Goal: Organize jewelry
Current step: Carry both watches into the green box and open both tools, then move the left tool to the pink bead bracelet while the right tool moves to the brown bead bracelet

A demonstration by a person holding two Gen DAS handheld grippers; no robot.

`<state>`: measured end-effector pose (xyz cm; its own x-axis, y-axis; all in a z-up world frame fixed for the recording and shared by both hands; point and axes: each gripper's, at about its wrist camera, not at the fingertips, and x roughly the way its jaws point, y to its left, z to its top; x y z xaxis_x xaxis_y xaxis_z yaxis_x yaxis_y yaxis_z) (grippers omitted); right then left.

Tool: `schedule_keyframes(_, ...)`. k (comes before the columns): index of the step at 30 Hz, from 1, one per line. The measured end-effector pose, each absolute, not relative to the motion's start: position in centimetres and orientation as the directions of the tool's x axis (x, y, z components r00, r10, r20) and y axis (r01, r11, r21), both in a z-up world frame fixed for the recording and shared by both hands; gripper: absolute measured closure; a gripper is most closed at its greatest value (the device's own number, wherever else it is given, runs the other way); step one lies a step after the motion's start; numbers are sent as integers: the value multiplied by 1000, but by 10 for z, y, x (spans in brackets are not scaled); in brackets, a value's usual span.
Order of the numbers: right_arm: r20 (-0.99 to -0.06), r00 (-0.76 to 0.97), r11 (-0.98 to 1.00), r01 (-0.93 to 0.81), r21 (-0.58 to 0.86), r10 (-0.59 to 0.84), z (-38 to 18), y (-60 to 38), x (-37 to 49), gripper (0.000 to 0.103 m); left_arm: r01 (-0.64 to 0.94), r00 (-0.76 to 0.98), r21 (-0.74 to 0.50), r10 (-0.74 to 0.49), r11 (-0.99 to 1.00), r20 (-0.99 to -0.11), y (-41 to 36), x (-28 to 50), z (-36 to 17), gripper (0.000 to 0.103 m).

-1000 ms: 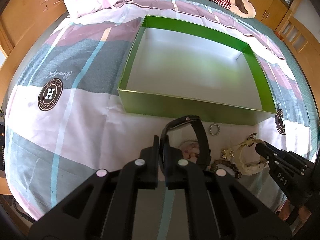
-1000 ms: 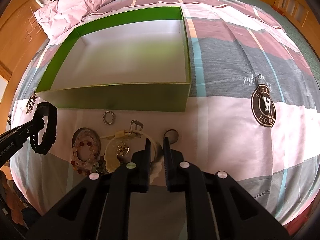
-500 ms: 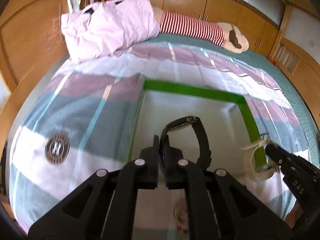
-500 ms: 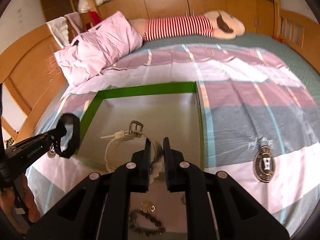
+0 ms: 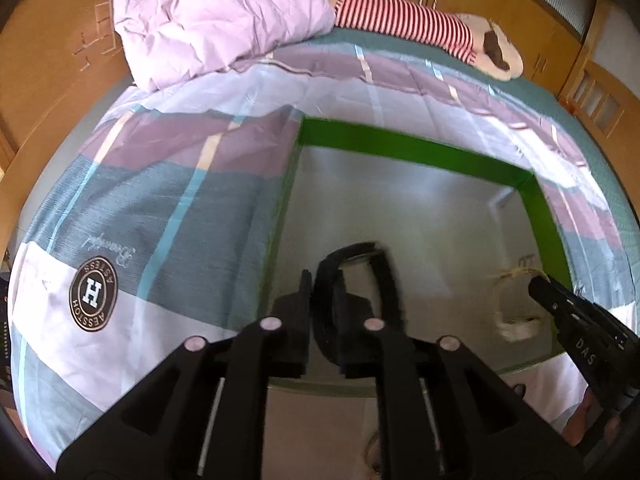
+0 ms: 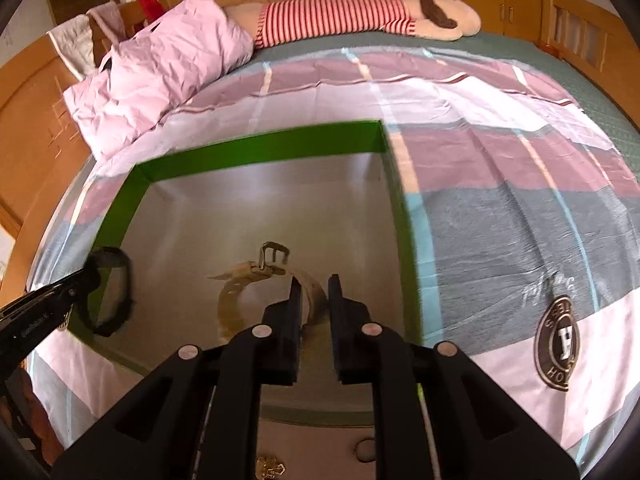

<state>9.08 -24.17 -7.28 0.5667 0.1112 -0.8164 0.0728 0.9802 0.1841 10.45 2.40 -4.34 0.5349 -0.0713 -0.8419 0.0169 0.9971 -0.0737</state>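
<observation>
I've got both grippers over the shallow green-walled cardboard box w/ pale silvery floor, which sits on the striped pink, grey and white bedsheet. Left gripper has the black wristwatch w/ thick rubbery strap between its fingers; jaws have just been opening, and I see a thin gap on the left side of the strap while the right side looks against the pad, so I can't tell if it's gripped or already let go. The black watch hangs above the box floor, near the box's left wall in the left wrist view. Right gripper has the cream-coloured wristwatch w/ metal buckle between its fingers; jaws have just been opening here too, the strap runs through a visible gap, and the pads don't seem to be pressing it. Cream watch is over the box floor, roughly mid-box, buckle end pointing away from me. Frames are motion-blurred, so fine contact is hard to read. Beyond the box: crumpled lilac pillow and a plush toy in red-white striped top at the head of the bed. In the right wrist view a small gold-coloured trinket lies on the sheet below the box's near wall, partly behind the gripper.
</observation>
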Motion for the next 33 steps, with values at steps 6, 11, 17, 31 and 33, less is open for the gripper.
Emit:
schedule_keyframes(6, -769, 629, 980, 52, 192, 117, -35, -241, 70, 65, 9, 558, -86, -77, 996, -826, 27, 93, -28, 81)
schedule_keyframes(11, -842, 491, 969, -28, 244, 226, -18, -240, 31, 65, 89, 458, -95, -125, 992, -880, 24, 60, -16, 81)
schedule_keyframes(17, -924, 262, 958, -11, 285, 278, -74, -242, 21, 77, 128, 247, -111, -140, 986, -959, 11, 42, -62, 81)
schedule_keyframes(31, -958, 202, 978, -93, 189, 204, -92, -215, 18, 77, 178, 139, -180, -206, 967, -969, -2, 40, -86, 77)
schedule_keyframes(33, -960, 197, 979, -95, 182, 198, -94, -215, 20, 77, 200, 132, -207, -236, 958, -963, -7, 38, -84, 77)
